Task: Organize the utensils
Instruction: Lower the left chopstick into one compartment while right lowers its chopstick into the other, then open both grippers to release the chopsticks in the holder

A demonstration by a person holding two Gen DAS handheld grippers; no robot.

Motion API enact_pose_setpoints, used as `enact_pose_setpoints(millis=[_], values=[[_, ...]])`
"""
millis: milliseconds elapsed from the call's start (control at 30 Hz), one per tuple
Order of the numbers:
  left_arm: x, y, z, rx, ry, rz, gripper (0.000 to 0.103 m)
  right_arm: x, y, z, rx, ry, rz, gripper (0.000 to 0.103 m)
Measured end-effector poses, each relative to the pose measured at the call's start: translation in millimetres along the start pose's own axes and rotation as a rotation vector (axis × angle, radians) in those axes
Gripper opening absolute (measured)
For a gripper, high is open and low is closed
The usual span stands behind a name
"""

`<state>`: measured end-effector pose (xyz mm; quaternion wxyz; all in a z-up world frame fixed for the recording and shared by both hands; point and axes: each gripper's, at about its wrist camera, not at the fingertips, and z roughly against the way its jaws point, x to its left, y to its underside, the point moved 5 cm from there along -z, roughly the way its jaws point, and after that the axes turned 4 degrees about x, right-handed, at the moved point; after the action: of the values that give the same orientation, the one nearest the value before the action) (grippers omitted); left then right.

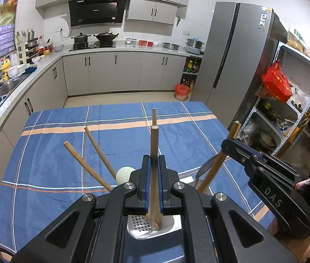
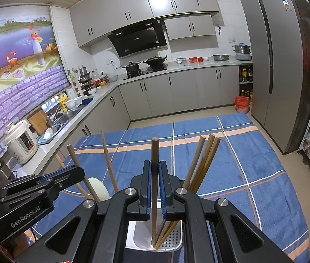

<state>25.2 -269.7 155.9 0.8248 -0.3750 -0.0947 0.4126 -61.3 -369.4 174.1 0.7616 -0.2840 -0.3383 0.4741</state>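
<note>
A metal utensil holder (image 1: 172, 224) with a perforated bottom stands on the blue checked tablecloth (image 1: 56, 153), just below both grippers. My left gripper (image 1: 154, 160) is shut on an upright brown chopstick (image 1: 154, 140) whose lower end rests in the holder. Two more chopsticks (image 1: 99, 151) lean out to the left beside a white spoon (image 1: 124, 173). My right gripper (image 2: 155, 166) is shut on another upright chopstick (image 2: 155, 151) standing in the holder (image 2: 137, 239). Three chopsticks (image 2: 203, 160) lean right of it. In the left wrist view the right gripper (image 1: 229, 148) pinches its chopstick (image 1: 218, 164) next to a metal spoon (image 1: 205, 166).
The table's far half carries only the cloth (image 2: 220, 149). Kitchen counters with a sink (image 1: 8, 85) and stove (image 1: 93, 43) run behind and to the left. A tall fridge (image 1: 231, 54) and a cluttered metal shelf (image 1: 286, 100) stand to the right. A rice cooker (image 2: 22, 142) sits on the left counter.
</note>
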Motion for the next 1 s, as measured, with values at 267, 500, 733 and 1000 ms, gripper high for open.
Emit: enact_pose_setpoints(millis=[267, 500, 733, 1000], values=[[-2.6, 1.5, 2.6, 0.001, 0.001, -0.003, 0.005, -5.4, 1.5, 4.5, 0.001, 0.01, -0.008, 0.007], [-2.6, 4.5, 7.0, 0.003, 0.001, 0.006, 0.005, -11.3, 4.6, 9.7, 0.002, 0.02, -0.021, 0.007], [-1.1, 9.1, 12.2, 0.008, 0.005, 0.017, 0.006, -19.0, 8.0, 10.6, 0.018, 0.021, -0.062, 0.008], [-4.0, 11.1, 15.0, 0.006, 0.001, 0.008, 0.006, -22.3, 9.9, 12.7, 0.021, 0.023, -0.068, 0.008]])
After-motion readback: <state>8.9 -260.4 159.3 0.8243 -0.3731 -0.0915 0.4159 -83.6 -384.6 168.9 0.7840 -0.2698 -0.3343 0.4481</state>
